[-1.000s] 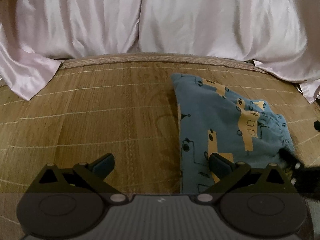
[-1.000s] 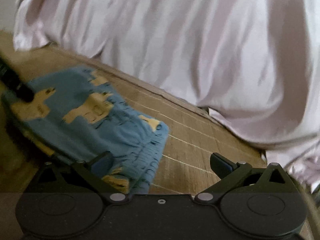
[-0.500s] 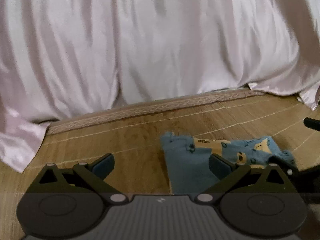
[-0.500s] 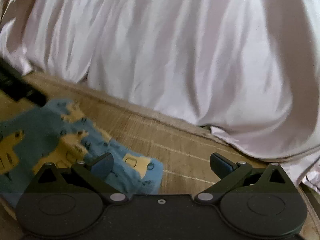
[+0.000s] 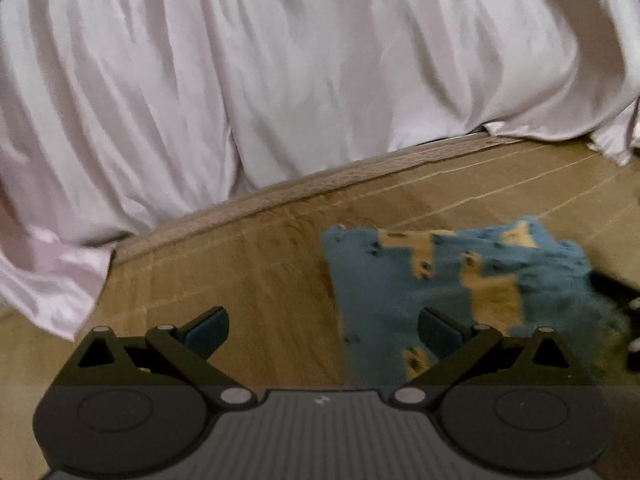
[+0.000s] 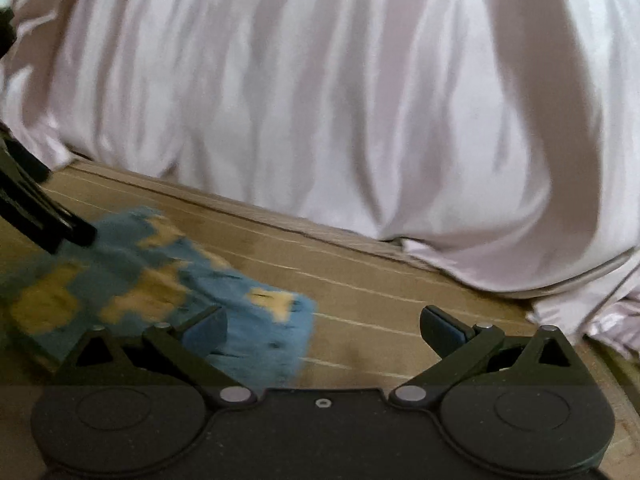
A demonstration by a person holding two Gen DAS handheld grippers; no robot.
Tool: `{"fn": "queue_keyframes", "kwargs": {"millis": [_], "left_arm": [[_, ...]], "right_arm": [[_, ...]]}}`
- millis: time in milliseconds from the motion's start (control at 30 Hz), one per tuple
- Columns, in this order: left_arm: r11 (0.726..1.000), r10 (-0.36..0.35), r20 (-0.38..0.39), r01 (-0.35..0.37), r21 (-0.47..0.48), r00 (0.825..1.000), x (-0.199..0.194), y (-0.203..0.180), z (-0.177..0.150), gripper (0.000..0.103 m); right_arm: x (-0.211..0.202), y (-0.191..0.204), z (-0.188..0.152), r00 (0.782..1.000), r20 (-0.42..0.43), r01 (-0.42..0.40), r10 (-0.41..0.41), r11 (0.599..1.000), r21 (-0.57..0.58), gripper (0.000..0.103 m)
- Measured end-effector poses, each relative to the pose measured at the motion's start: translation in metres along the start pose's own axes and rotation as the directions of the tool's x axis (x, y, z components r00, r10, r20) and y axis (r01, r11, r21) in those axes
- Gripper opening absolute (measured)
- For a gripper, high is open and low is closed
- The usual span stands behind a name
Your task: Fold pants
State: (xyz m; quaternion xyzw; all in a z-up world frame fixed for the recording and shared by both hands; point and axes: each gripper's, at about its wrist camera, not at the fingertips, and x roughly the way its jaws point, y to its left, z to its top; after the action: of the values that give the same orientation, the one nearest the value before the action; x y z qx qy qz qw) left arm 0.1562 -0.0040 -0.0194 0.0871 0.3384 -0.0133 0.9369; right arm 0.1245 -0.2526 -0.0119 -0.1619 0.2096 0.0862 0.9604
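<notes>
Both grippers, left [image 5: 323, 326] & right [image 6: 323, 326]: jaws spread wide, holding nothing, touching nothing. Folded pants [image 5: 452, 292] lie flat on mat [image 5: 240, 280]; long axis can't tell, blurred.

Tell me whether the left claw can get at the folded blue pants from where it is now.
Probably yes. The left claw is open and empty, the pants lie flat on the woven mat just ahead to its right, and nothing lies between them.

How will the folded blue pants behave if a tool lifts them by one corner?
The pants are soft cloth, so they would likely sag and unfold. They look light. On the woven mat they would probably bunch rather than slide when pushed.
</notes>
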Motion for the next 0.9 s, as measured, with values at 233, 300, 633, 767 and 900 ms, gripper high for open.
{"fn": "queue_keyframes", "kwargs": {"millis": [233, 300, 633, 767, 900], "left_arm": [[0.997, 0.063, -0.107, -0.058, 0.057, 0.992, -0.001, -0.013, -0.031, 0.103], [0.998, 0.064, -0.113, -0.061, 0.032, 0.992, -0.004, -0.011, -0.029, 0.103], [0.990, 0.030, -0.166, -0.053, -0.134, 0.986, -0.010, 0.018, -0.029, 0.103], [0.983, 0.026, -0.170, -0.056, -0.175, 0.985, -0.012, 0.024, -0.032, 0.103], [0.980, 0.002, -0.161, -0.034, -0.198, 0.987, -0.014, 0.027, -0.034, 0.103]], "right_arm": [[0.007, 0.027, -0.020, 0.987, -0.155, -0.053, 0.039, 0.995, -0.086, 0.102], [0.004, 0.023, -0.016, 0.987, -0.150, -0.061, 0.053, 0.997, -0.052, 0.102], [-0.009, 0.017, -0.005, 0.996, -0.075, -0.051, 0.051, 0.999, -0.004, 0.102], [-0.010, 0.016, -0.003, 0.996, -0.059, -0.059, 0.060, 0.998, 0.015, 0.102], [-0.012, 0.012, -0.001, 0.996, -0.044, -0.073, 0.075, 0.996, 0.048, 0.102]]}}
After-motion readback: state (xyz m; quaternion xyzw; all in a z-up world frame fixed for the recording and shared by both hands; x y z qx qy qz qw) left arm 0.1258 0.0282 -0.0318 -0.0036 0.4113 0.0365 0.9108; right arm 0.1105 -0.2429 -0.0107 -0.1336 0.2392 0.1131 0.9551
